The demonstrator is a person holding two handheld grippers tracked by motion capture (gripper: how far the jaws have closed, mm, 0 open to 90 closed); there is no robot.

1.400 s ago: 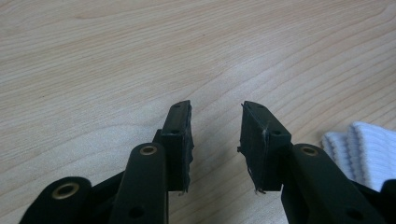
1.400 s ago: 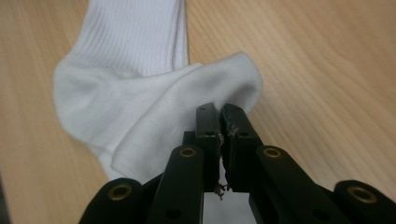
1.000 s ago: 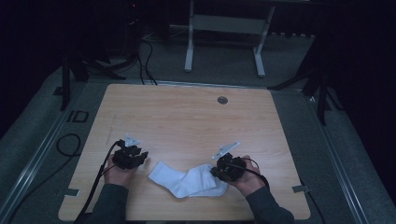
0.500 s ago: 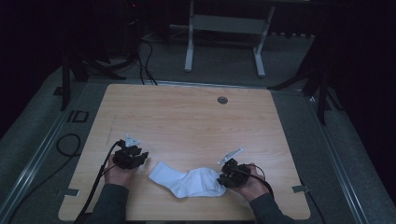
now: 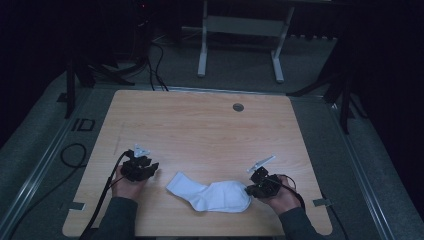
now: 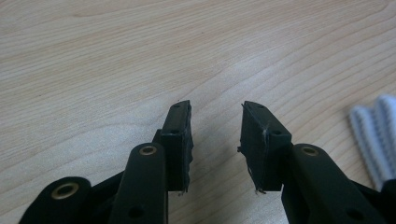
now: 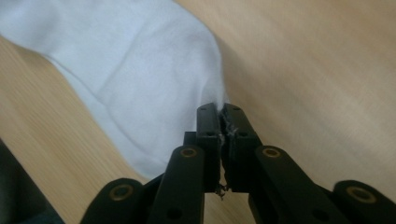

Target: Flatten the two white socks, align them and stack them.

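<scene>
A white sock (image 5: 210, 194) lies on the wooden table (image 5: 200, 130) near its front edge, between the two hands. My right gripper (image 5: 251, 189) is at the sock's right end. In the right gripper view its jaws (image 7: 219, 109) are pressed together on a fold of the white sock (image 7: 140, 70). My left gripper (image 5: 152, 169) rests left of the sock's cuff and is apart from it. Its jaws (image 6: 215, 112) stand open over bare wood, and the ribbed cuff (image 6: 376, 135) lies off to their right.
A round cable hole (image 5: 238, 107) sits in the table's far side. Black cables (image 5: 75, 155) lie on the floor to the left. A metal frame (image 5: 240, 35) stands beyond the table. A person's sleeves come in at the bottom edge.
My right gripper has moved right and toward the front edge, drawing the sock's end with it, so the sock lies more stretched out. The left gripper has stayed put.
</scene>
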